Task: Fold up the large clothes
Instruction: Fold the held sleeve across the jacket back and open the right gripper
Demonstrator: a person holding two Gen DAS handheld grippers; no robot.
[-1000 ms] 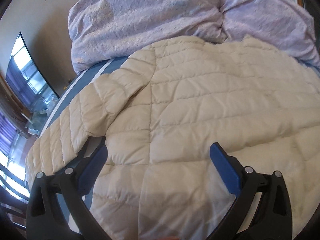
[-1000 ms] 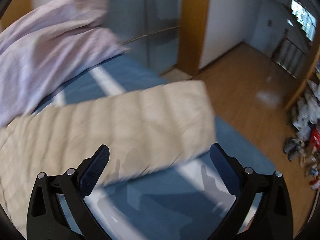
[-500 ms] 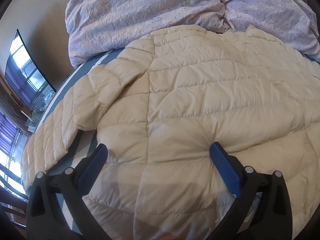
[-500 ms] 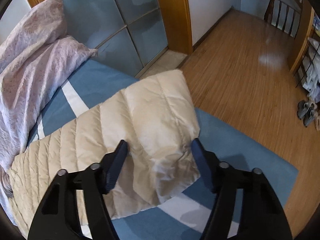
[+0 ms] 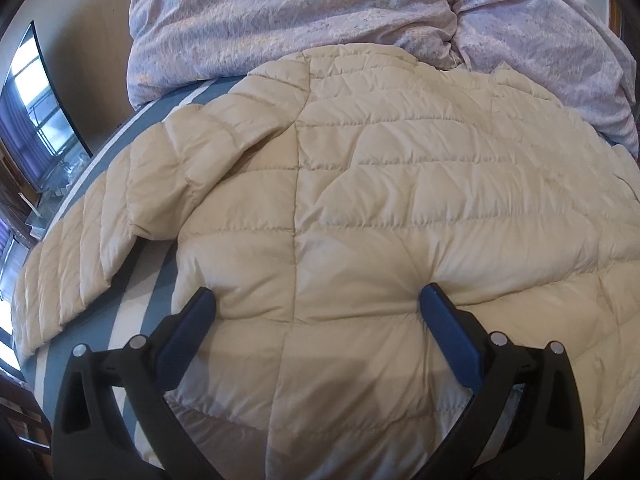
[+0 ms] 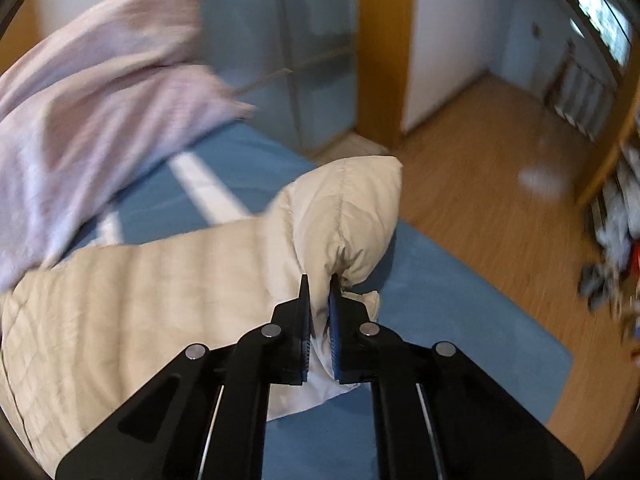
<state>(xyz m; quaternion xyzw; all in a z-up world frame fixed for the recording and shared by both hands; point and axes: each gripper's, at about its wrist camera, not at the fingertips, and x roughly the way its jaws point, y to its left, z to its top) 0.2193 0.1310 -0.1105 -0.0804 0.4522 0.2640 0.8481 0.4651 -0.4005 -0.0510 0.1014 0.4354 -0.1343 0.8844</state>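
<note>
1. A cream quilted jacket [image 5: 380, 200] is seen spread flat, seemingly back up, across a blue-and-white striped bed [image 5: 132, 312], its top edge touching a bunched lilac duvet [image 5: 300, 16].
2. The left gripper [image 5: 316, 304] is pressed onto the jacket's lower body, its blue fingers [image 5: 192, 320] set wide apart with padding bulging between them.
3. The sleeve cuff [image 6: 352, 224] is pinched and lifted by the right gripper [image 6: 319, 284], its fingers narrowed on the fabric at the bed's edge, above a wooden floor [image 6: 480, 208].

Nothing readable anywhere, tbh. No text, labels, brands or numbers on the jacket [image 5: 392, 208], the duvet [image 5: 304, 20] or the bed [image 6: 460, 312].
</note>
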